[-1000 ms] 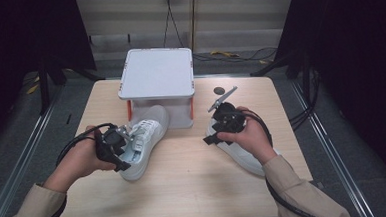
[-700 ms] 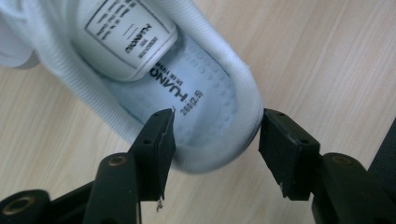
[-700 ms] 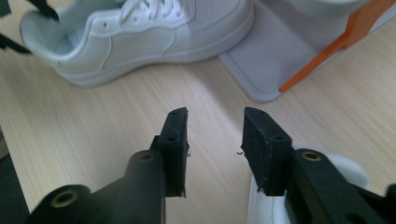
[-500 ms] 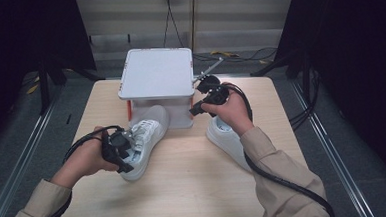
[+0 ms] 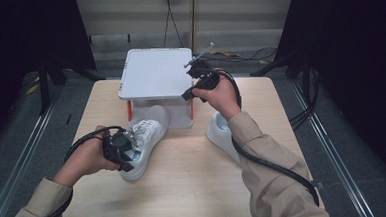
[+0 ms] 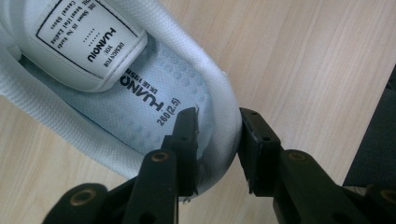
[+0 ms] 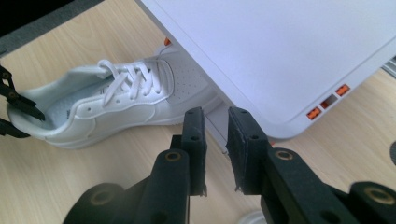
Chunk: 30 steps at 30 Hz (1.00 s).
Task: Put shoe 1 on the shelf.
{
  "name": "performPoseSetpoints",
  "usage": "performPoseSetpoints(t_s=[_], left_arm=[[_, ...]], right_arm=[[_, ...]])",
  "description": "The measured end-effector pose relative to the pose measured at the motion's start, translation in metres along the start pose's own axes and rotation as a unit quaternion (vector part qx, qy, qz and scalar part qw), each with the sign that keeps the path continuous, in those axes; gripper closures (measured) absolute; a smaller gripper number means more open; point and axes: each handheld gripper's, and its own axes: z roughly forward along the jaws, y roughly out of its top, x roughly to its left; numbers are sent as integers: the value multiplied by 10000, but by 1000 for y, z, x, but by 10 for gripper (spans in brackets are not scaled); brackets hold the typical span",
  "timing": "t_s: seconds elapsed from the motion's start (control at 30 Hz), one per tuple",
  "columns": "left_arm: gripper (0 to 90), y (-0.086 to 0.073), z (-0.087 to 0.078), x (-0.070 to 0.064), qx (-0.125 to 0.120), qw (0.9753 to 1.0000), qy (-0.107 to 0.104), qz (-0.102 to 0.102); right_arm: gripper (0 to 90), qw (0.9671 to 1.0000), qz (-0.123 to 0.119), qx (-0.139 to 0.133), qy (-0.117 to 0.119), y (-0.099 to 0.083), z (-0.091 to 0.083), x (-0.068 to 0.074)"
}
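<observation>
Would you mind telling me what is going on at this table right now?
A person is working with two white sneakers and a white box on a wooden table. The left gripper is clamped on the heel collar of one sneaker, whose toe points under the raised lid. The right gripper hovers, holding nothing, by the lid's front corner. The other sneaker lies beside the box, partly under the right forearm.

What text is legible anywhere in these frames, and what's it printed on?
"HUANQIU", "DESIGN FOR YOU": tongue label of the white shoe pinched at its heel by the left tool.
"HUANQIU" and "260(2.5)": pale blue insole.
Remaining fine lines on the tongue label: too small to read reliably.
White box, second shoe, table: no readable text.
</observation>
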Motion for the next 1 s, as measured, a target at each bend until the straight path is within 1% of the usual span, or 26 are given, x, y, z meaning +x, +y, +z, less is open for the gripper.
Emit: performPoseSetpoints(t_s=[0.03, 0.07, 0.1, 0.13, 0.17, 0.23, 0.3, 0.33, 0.37, 0.4, 0.47, 0.5, 0.53, 0.57, 0.6, 0.63, 0.67, 0.7, 0.73, 0.77, 0.8, 0.87, 0.9, 0.93, 0.97, 1.0], left_arm=[[714, 1, 1, -1, -96, 9999, -67, -52], [723, 1, 1, -1, -96, 9999, -67, -52], [734, 3, 0, -2, -140, 9997, -132, -136], [737, 8, -2, -5, -247, 9995, -154, -119], [740, 8, -2, -5, -247, 9995, -154, -119], [743, 15, -6, -5, -274, 9993, -213, -105], [745, 22, -13, -7, -438, 9987, -232, -65], [744, 26, -19, -7, -526, 9984, -195, -43], [743, 29, -22, -8, -590, 9982, -88, 2], [741, 33, -27, -9, -597, 9982, -15, 81], [739, 39, -30, -9, -578, 9983, 104, 50], [738, 41, -30, -9, -591, 9981, 148, 30], [738, 43, -31, -8, -573, 9981, 215, 76], [738, 45, -31, -7, -581, 9979, 276, 44], [737, 46, -31, -6, -591, 9977, 309, 85], [737, 47, -31, -3, -588, 9977, 342, 63], [736, 48, -31, 1, -634, 9974, 346, 43], [734, 49, -31, 4, -664, 9969, 407, 82], [733, 50, -31, 8, -695, 9971, 304, 52], [733, 51, -31, 13, -800, 9964, 279, -19], [729, 52, -30, 17, -813, 9961, 345, -20], [728, 53, -26, 23, -790, 9958, 454, 20], [726, 53, -21, 26, -699, 9963, 489, -27], [726, 53, -16, 30, -626, 9968, 488, -3], [726, 52, -11, 32, -627, 9968, 502, -34], [728, 50, -7, 37, -589, 9970, 464, -199]], right_arm=[[767, 10000, 19, 11, -41, 1, 1, -1], [767, 10000, 19, 11, -41, 1, 1, -1], [766, 10000, 49, 5, -71, 4, 6, -3], [766, 9999, 80, -44, -99, 6, 8, -5], [766, 9999, 80, -44, -99, 6, 8, -5], [776, 9991, 209, -271, -256, 10, 13, -10], [774, 9988, 257, -275, -307, 11, 15, -11], [774, 9984, 326, -330, -308, 12, 17, -13], [773, 9978, 462, -394, -280, 13, 19, -15], [768, 9976, 489, -391, -285, 13, 22, -16], [760, 9975, 460, -359, -398, 15, 28, -16], [752, 9974, 466, -372, -402, 16, 30, -16], [749, 9974, 498, -364, -376, 17, 32, -16], [741, 9975, 469, -360, -380, 17, 36, -17], [744, 9975, 495, -351, -367, 17, 37, -17], [744, 9975, 495, -351, -367, 17, 37, -17], [745, 9973, 499, -399, -366, 17, 37, -18], [746, 9973, 488, -420, -353, 17, 38, -18], [746, 9972, 510, -438, -334, 17, 38, -19], [748, 9969, 548, -458, -331, 17, 38, -20], [755, 9969, 532, -481, -328, 17, 39, -20], [758, 9969, 523, -485, -337, 17, 39, -20], [760, 9969, 510, -501, -332, 16, 39, -20], [768, 9965, 536, -559, -324, 15, 39, -21], [768, 9965, 536, -559, -324, 15, 39, -21], [769, 9961, 587, -597, -291, 14, 39, -22]])
